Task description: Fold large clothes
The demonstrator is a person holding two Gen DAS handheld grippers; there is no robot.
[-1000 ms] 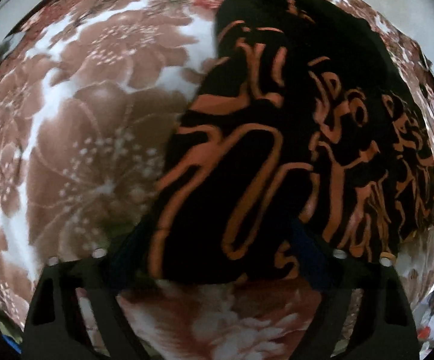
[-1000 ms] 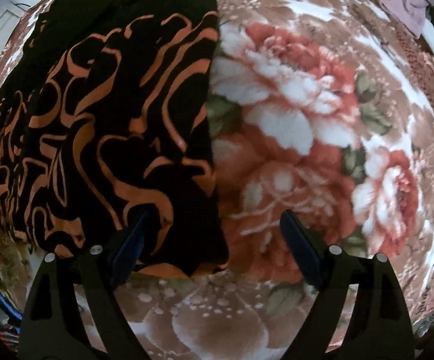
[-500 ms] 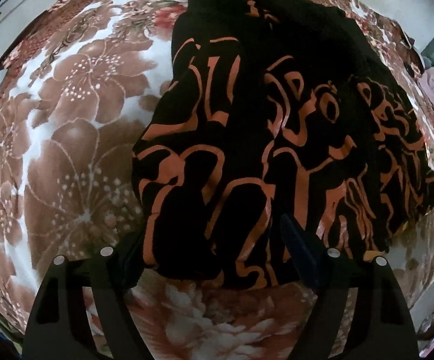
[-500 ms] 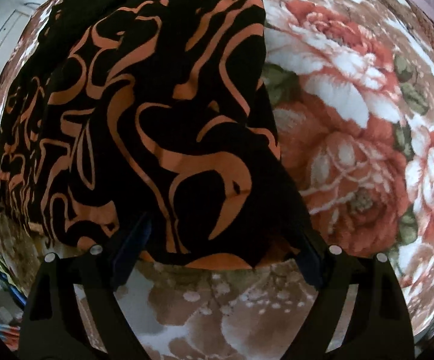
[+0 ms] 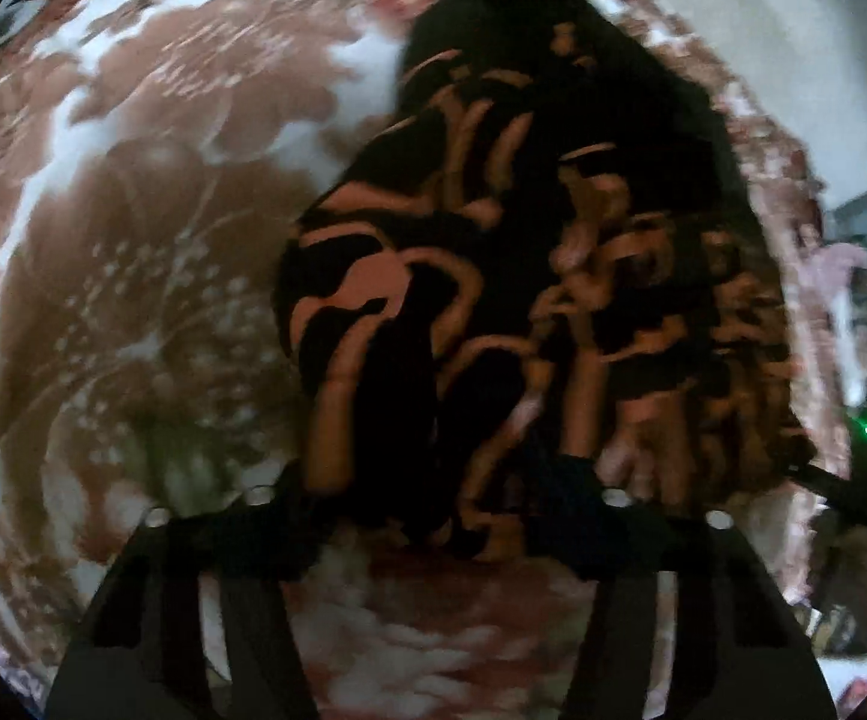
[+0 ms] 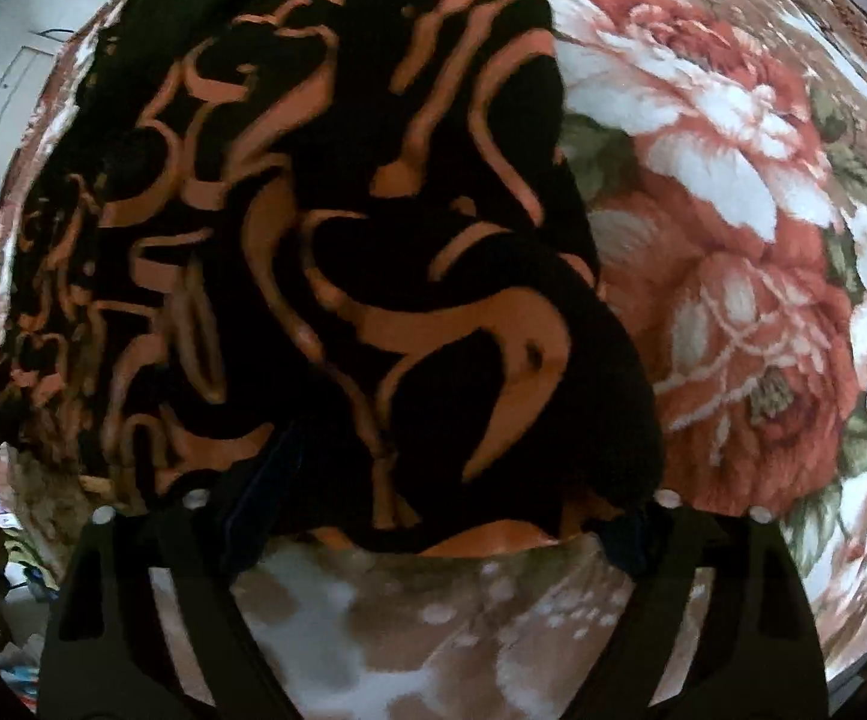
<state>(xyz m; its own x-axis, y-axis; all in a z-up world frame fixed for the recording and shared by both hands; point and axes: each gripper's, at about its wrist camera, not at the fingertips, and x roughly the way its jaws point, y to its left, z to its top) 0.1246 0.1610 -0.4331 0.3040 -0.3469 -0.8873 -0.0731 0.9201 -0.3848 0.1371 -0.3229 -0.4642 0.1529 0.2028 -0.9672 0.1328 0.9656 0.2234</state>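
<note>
On the floral blanket (image 6: 733,240):
Garment (image 6: 325,240): soft, limp; grab the near hem corners.
Left gripper (image 5: 433,498), right gripper (image 6: 427,504): fingers wide, hem between, grip unclear.

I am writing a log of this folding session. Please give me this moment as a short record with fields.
garment: black garment with orange swirl pattern, bunched, lying on the blanket
surface: floral blanket
left gripper: fingers either side of the near hem; view is blurred, grip cannot be told
right gripper: fingers either side of the near hem; grip cannot be told
background: pink cloth at the far edge of the blanket
</note>
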